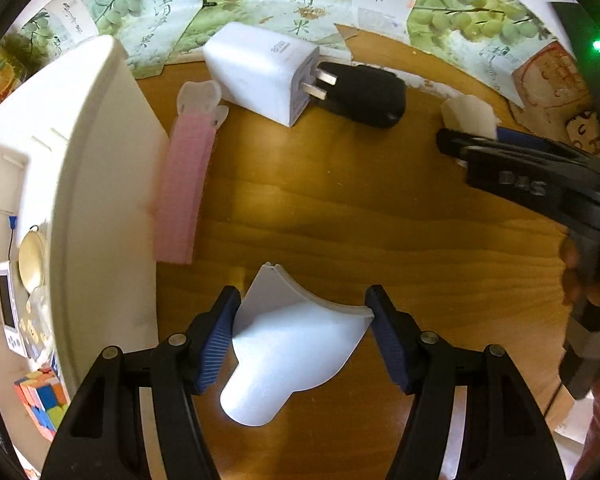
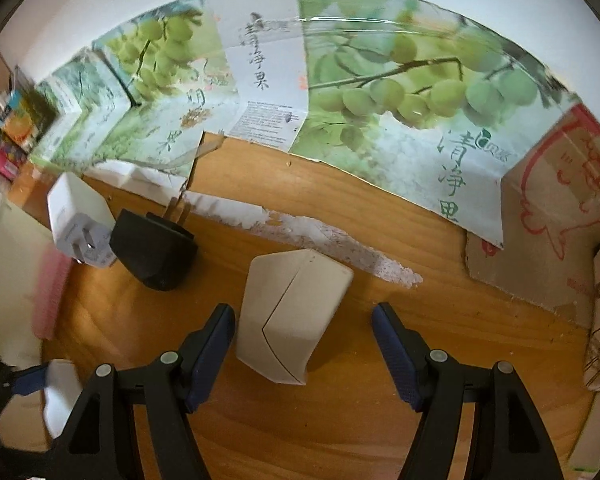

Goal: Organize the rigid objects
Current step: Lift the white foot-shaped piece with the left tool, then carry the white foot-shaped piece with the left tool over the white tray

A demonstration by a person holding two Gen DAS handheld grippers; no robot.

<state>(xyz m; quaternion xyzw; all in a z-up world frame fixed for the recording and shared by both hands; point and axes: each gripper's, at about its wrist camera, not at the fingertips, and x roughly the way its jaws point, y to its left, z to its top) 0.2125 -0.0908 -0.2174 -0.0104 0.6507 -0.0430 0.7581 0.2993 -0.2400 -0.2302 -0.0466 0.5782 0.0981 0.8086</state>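
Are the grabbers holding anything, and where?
The left gripper pinches the white scoop by its wide end. The right gripper is open around a beige box.

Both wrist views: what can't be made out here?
- Left wrist: white organizer contents cut off by its wall and the frame edge.
- Left wrist: cream block partly hidden behind the right gripper.
- Right wrist: pink clip blurred at the edge.

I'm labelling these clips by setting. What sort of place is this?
Probably a home desk or hobby table, not a lab: a wooden tabletop walled in by cut-up grape-print fruit cartons, household bits such as a white plug charger and pink hair clip, and a white storage bin.
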